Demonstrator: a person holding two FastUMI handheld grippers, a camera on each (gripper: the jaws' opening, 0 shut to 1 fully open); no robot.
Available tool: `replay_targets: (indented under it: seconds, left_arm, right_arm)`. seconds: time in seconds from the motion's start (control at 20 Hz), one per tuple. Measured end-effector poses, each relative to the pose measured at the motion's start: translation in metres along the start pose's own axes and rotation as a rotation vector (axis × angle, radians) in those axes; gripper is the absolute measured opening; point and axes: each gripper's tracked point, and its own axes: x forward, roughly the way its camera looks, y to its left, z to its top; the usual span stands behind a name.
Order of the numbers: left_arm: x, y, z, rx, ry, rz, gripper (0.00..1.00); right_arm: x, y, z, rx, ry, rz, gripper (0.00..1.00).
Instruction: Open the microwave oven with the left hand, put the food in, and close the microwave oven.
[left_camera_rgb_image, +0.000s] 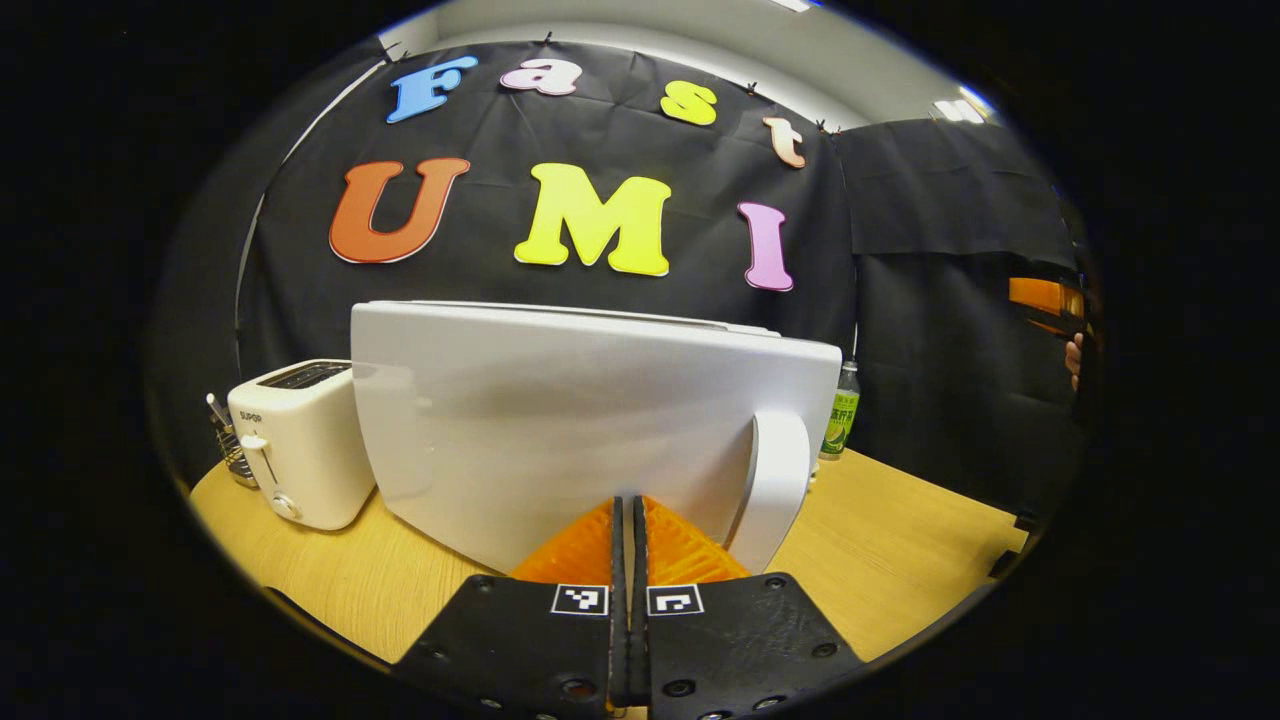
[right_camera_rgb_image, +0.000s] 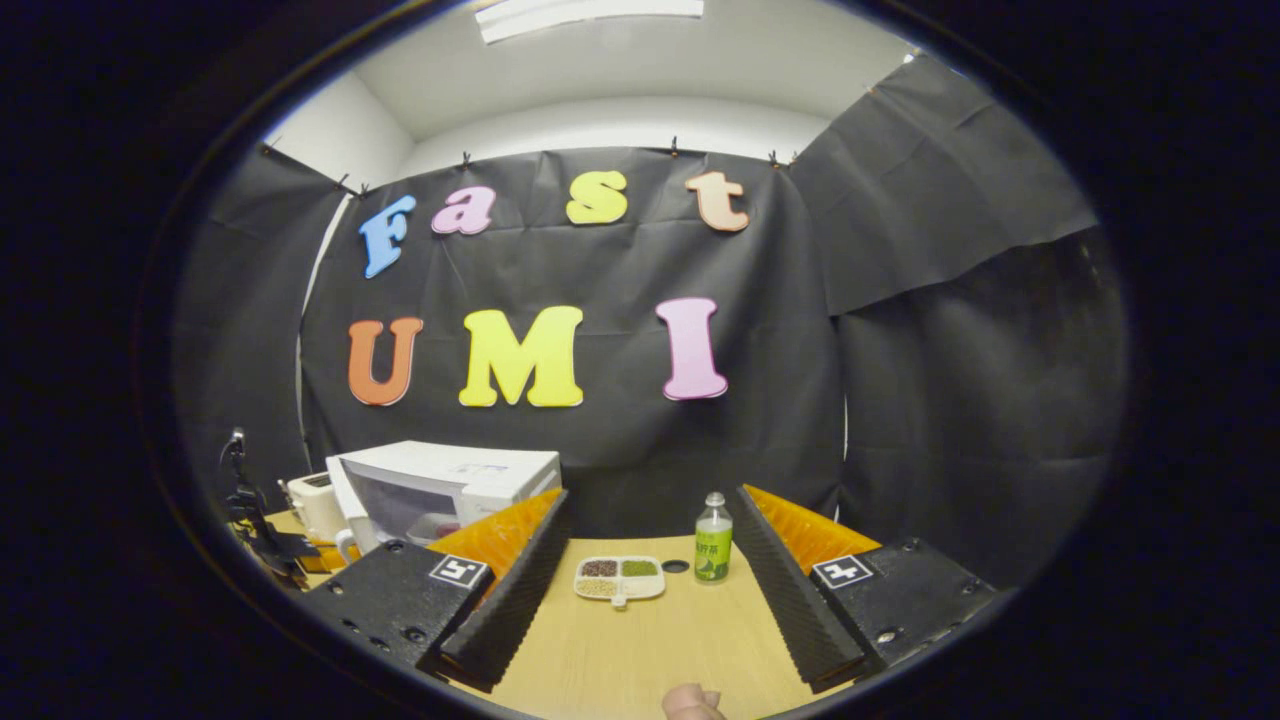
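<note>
On the table (right_camera_rgb_image: 640, 640), the microwave (right_camera_rgb_image: 450, 485) sits at about nine o'clock in the right gripper view, with its door (left_camera_rgb_image: 590, 420) swung partly out toward you. In the left gripper view that white door is dead ahead, its handle (left_camera_rgb_image: 775, 485) at roughly four o'clock on the door face. Your left tongs (left_camera_rgb_image: 627, 525) have their fingers pressed together on nothing, tips just in front of the door and left of the handle; I can't tell if they touch it. The door is stiff, smooth and probably slippery, so pushing on the flat face may slide. I'd hook the handle instead and swing it gently, since the oven looks light enough to shift on the table.

Your right tongs (right_camera_rgb_image: 650, 570) stand wide apart and empty. The food tray (right_camera_rgb_image: 620, 577) lies between the fingers at twelve o'clock, well ahead, with a bottle (right_camera_rgb_image: 713, 538) just beside it at three o'clock. The tray is thin, rigid and holds loose grains, so take it by the rim, near its small front tab, and keep it level.
</note>
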Motion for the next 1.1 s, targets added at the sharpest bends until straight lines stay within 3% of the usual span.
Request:
replay_targets:
  seconds: [0.15, 0.2, 0.25, 0.3, 0.45, 0.5, 0.55, 0.7, 0.75, 0.8, 0.85, 0.9, 0.95, 1.0, 1.05, 1.1]
  left_arm:
    - [0.021, -0.002, 0.003, -0.03, -0.023, -0.002, 0.0]
    - [0.028, -0.002, 0.005, -0.04, -0.025, 0.0, 0.0]
    - [0.035, -0.002, 0.006, -0.046, -0.03, 0.003, 0.0]
    - [0.041, -0.002, 0.008, -0.048, -0.032, 0.005, 0.0]
    - [0.066, -0.005, 0.011, -0.041, -0.036, 0.012, 0.0]
    - [0.072, -0.006, 0.01, -0.039, -0.033, 0.019, 0.0]
    - [0.08, -0.008, 0.01, -0.038, -0.029, 0.018, 0.0]
    - [0.102, -0.009, 0.01, -0.03, -0.028, 0.024, 0.0]
    - [0.109, -0.007, 0.007, -0.035, -0.028, 0.029, 0.0]
    - [0.115, -0.003, 0.004, -0.047, -0.019, 0.034, 0.0]
    - [0.119, 0.001, 0.002, -0.062, -0.017, 0.045, 0.0]
    - [0.123, 0.005, 0.003, -0.077, -0.018, 0.056, 0.0]
    - [0.126, 0.008, 0.002, -0.08, -0.006, 0.068, 0.0]
    - [0.126, 0.008, 0.003, -0.065, -0.005, 0.07, 0.0]
    - [0.127, 0.008, 0.004, -0.046, -0.002, 0.069, 0.0]
    - [0.127, 0.009, 0.003, -0.032, 0.007, 0.074, 0.0]
  right_arm:
    - [0.014, 0.004, -0.011, 0.037, 0.014, 0.038, 1.0]
    - [0.017, 0.004, -0.014, 0.044, 0.021, 0.046, 0.94]
    - [0.019, 0.004, -0.016, 0.051, 0.02, 0.053, 1.0]
    - [0.021, 0.004, -0.017, 0.053, 0.019, 0.057, 0.94]
    - [0.022, 0.001, -0.023, 0.072, 0.023, 0.079, 0.94]
    - [0.023, -0.002, -0.024, 0.076, 0.025, 0.079, 1.0]
    - [0.025, -0.005, -0.027, 0.078, 0.034, 0.075, 0.94]
    - [0.02, -0.011, -0.027, 0.074, 0.037, 0.063, 0.91]
    - [0.018, -0.017, -0.026, 0.07, 0.035, 0.044, 0.91]
    - [0.014, -0.02, -0.026, 0.067, 0.034, 0.034, 1.0]
    - [0.01, -0.021, -0.027, 0.068, 0.037, 0.028, 1.0]
    - [0.006, -0.023, -0.027, 0.069, 0.039, 0.023, 0.91]
    - [0.002, -0.025, -0.028, 0.072, 0.044, 0.017, 0.91]
    - [-0.002, -0.026, -0.029, 0.075, 0.049, 0.011, 1.0]
    - [-0.007, -0.028, -0.03, 0.079, 0.062, 0.001, 0.91]
    - [-0.012, -0.029, -0.032, 0.083, 0.076, -0.008, 1.0]
